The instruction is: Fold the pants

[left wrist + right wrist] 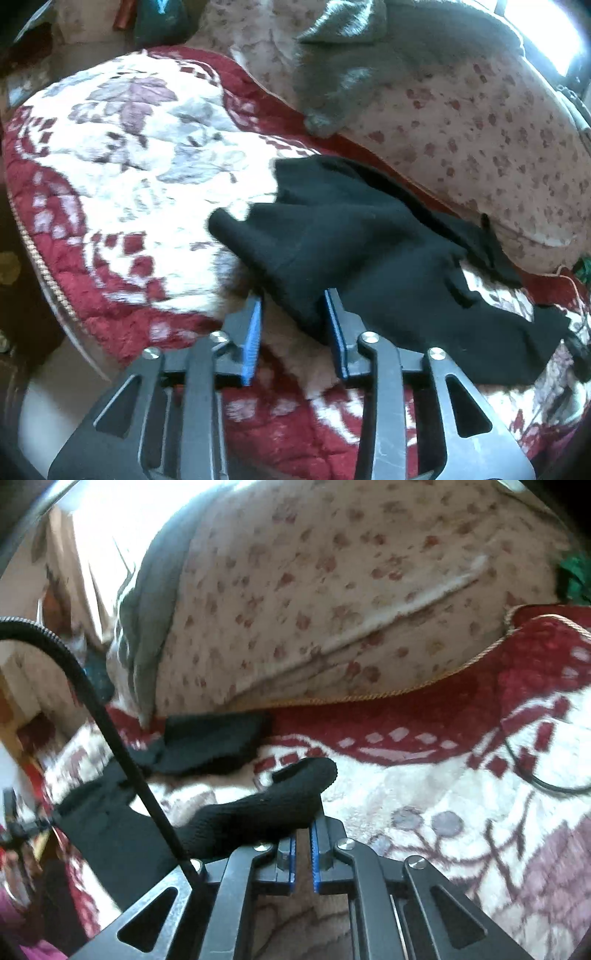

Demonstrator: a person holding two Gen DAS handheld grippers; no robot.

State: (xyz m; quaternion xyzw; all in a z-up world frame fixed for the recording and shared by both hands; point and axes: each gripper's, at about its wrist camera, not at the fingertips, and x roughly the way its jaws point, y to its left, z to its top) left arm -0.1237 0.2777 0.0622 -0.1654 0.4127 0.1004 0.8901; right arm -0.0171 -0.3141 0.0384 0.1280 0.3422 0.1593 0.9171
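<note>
Black pants [369, 251] lie crumpled on a red and white floral blanket [129, 177]. In the left wrist view my left gripper [293, 302] is open, its blue pads [253, 332] on either side of a fold of the pants' near edge. In the right wrist view my right gripper [303, 825] is shut on one end of the pants [258, 812], which drapes off to the left. Another part of the pants [210, 746] lies further back.
A large pink floral pillow [461, 122] lies behind the pants, also in the right wrist view [314, 590], with a grey cloth [351, 55] on it. A black cable [92, 709] arcs at the left. The bed edge [40, 273] drops off at the left.
</note>
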